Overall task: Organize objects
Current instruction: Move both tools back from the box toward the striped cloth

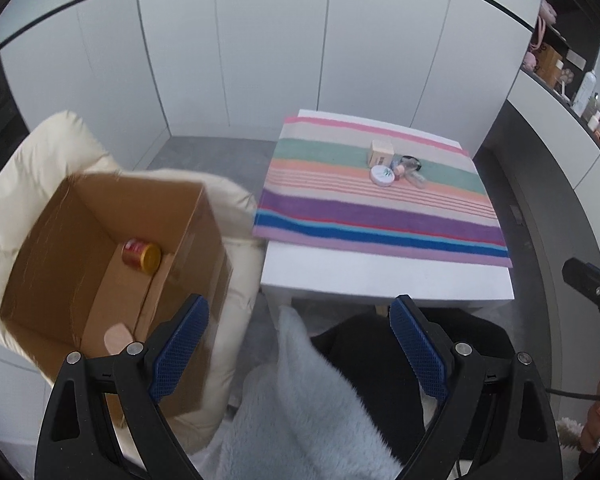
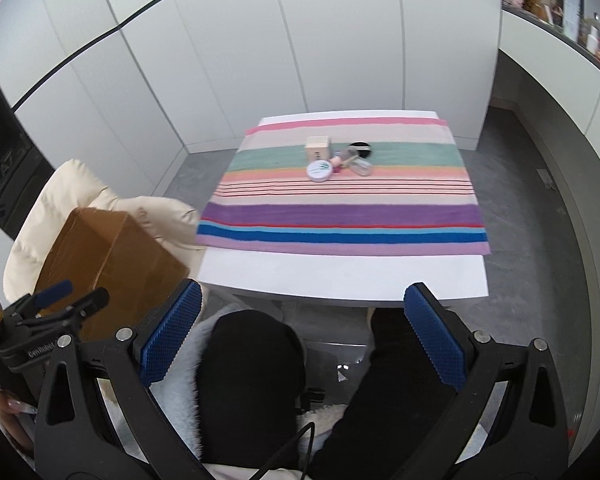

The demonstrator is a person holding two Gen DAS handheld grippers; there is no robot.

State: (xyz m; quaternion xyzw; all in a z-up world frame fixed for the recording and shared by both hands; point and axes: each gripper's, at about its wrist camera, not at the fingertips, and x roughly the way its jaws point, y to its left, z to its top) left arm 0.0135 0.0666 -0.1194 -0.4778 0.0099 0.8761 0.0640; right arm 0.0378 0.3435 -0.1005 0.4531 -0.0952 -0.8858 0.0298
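Worktop (image 2: 340, 276) low and white, draped with a striped towel (image 2: 340, 216), set ahead of both grippers. Clustered near the towel's far middle, touching or just beside one another: a small cream box (image 2: 318, 148) standing upright, a round white tin (image 2: 319, 170) lying flat with lid up, a clear bottle (image 2: 360, 166) on its side with a pink item (image 2: 337, 162) just left of it, and a dark round thing (image 2: 360, 148) behind, too small to identify. Bottle's long axis running roughly from the cluster toward the near right in the left wrist view; which end is the cap, hard to tell. Probably grouped in 1 spot so each can be lifted out in turn.

Cardboard box (image 1: 100, 248) open at the top, resting on a cream padded chair (image 1: 28, 168) left of the worktop, tilted toward the left gripper so its inside shows. Inside: a red jar with a gold lid (image 1: 141, 255) lying on its side, lid pointing toward the right, plus a pale pink piece (image 1: 118, 338) near the front wall. Likely the collecting place, parked beside the worktop for short carries.

Left gripper (image 1: 296, 344) with jaws wide apart, nothing between them, held over the lap near the box's corner. Right gripper (image 2: 300, 336) likewise spread and empty, aimed at the worktop's near edge. Cluster well apart from both; 1 item sorted for certain, most left.
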